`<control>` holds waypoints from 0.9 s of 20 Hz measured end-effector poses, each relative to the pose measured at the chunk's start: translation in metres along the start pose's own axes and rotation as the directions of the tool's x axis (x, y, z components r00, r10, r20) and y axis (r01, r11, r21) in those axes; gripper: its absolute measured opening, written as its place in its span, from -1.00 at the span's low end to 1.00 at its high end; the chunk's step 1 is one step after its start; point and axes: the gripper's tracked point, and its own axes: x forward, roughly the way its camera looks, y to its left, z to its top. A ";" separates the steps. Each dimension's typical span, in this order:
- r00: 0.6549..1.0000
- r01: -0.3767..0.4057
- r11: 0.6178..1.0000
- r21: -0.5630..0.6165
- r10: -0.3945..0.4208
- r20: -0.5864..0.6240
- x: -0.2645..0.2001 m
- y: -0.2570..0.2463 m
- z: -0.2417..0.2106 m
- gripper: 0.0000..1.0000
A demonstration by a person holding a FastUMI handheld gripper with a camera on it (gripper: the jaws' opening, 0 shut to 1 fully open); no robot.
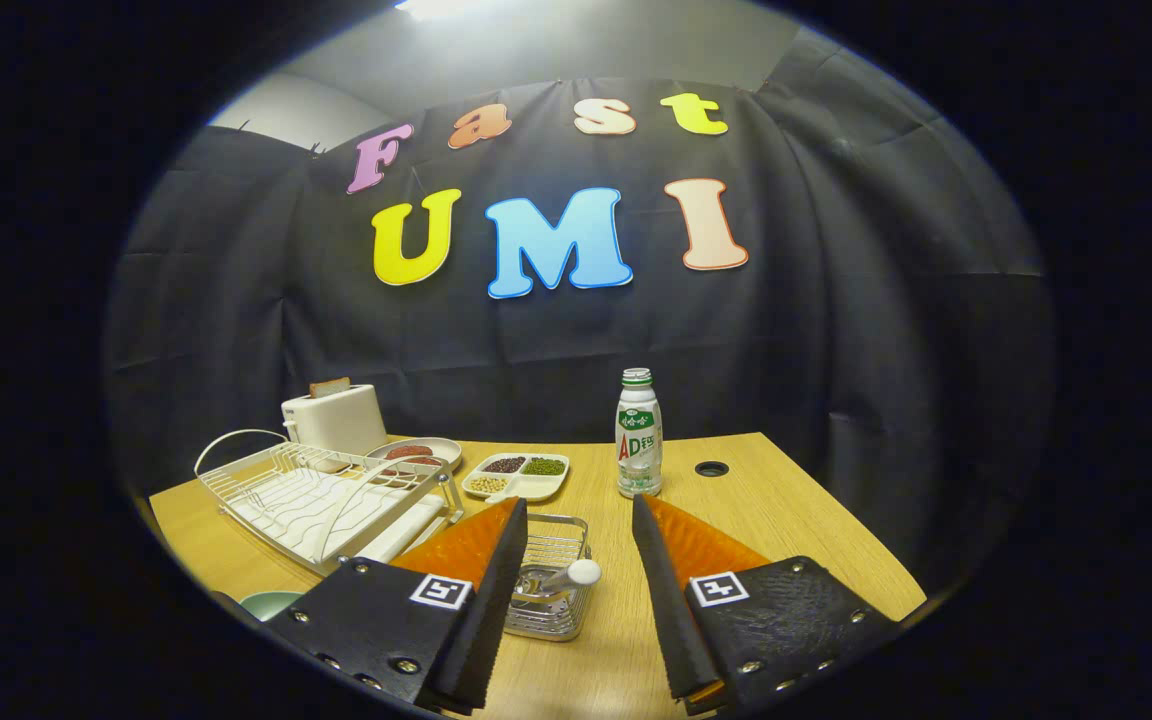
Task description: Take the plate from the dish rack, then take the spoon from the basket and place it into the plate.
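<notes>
Jaws (pixel 579 600) wide apart, holding nothing, hovering low over the desk (pixel 786 510). Between the fingers, closer to the left one, sits 1 small wire basket (pixel 548 590) with 1 spoon (pixel 561 578) lying in it, its pale rounded end toward the right finger. Left of the left finger, 1 white dish rack (pixel 321 495); no plate can be made out standing in its slots. A pale green curved edge (pixel 271 603) shows just beside the left finger's base, below the rack; it may be the plate already set down, but too little shows to be sure. Judgement: the spoon step looks to be in hand, approach phase, nothing gripped yet. Next move calls for lowering the jaws into the basket, straddling the spoon's handle across its narrow width, and closing without catching the wire rim, then lifting clear and carrying left toward the green piece. Elsewhere, counted: 1 toaster (pixel 334 418) beyond the rack with 1 slice of toast poking up, 1 round dish (pixel 416 452) with reddish food, 1 divided tray (pixel 518 474) with 3 fillings of beans or grains, 1 bottle (pixel 638 432) upright beyond the right finger, 1 cable hole (pixel 711 468) in the desk.
</notes>
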 end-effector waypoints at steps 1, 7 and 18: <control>1.000 0.000 1.000 0.004 0.000 -0.015 0.002 0.002 -0.005 0.19; 1.000 -0.021 0.998 0.063 0.022 -0.022 0.002 0.004 -0.006 -0.79; 0.999 0.001 0.999 0.045 0.001 -0.035 -0.015 0.007 0.033 -0.93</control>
